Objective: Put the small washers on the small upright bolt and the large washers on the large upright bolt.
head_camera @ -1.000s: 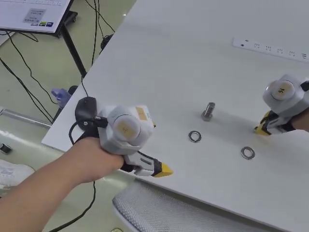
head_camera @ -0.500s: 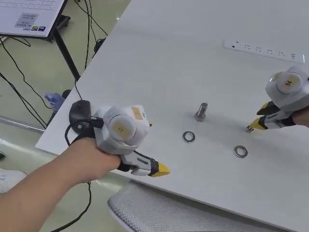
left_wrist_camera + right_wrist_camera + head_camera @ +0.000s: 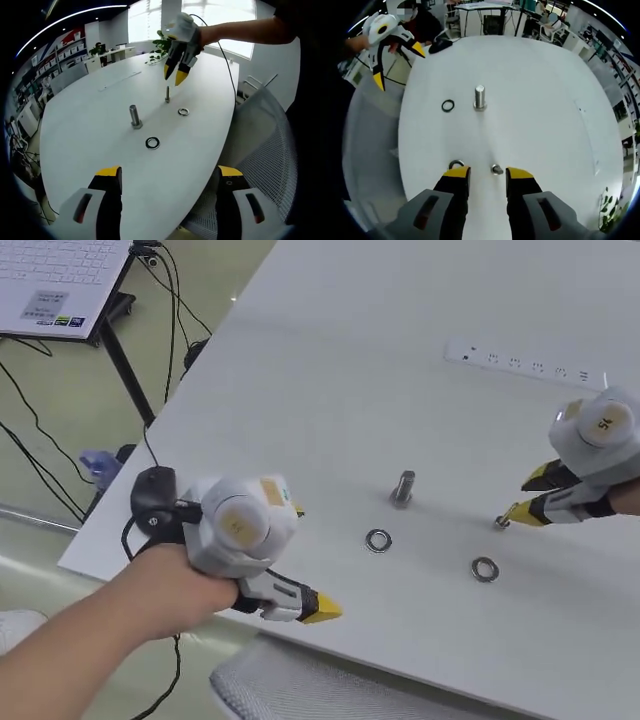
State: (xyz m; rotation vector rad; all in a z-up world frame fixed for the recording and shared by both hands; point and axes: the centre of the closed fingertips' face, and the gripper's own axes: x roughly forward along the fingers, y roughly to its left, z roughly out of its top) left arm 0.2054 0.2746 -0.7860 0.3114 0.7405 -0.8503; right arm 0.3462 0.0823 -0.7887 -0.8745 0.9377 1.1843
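Near the table's middle the large bolt (image 3: 402,487) (image 3: 135,116) (image 3: 479,97) stands upright. The small bolt (image 3: 501,523) (image 3: 167,94) (image 3: 496,169) stands to its right, just ahead of my right gripper's (image 3: 522,496) (image 3: 487,175) open tips. One washer (image 3: 378,540) (image 3: 152,143) (image 3: 448,105) lies flat in front of the large bolt. A second washer (image 3: 485,568) (image 3: 184,111) (image 3: 456,164) lies near the small bolt. My left gripper (image 3: 312,560) (image 3: 167,172) hovers open over the table's near edge, nothing between its jaws.
A white power strip (image 3: 525,365) lies at the back of the white table (image 3: 330,380). A grey mesh chair (image 3: 300,690) sits under the near edge. To the left, off the table, a laptop (image 3: 55,275) sits on a stand above trailing cables.
My right gripper has opened and drawn back a little from the small bolt, which now stands free on the table. The left gripper has kept its place at the near edge.
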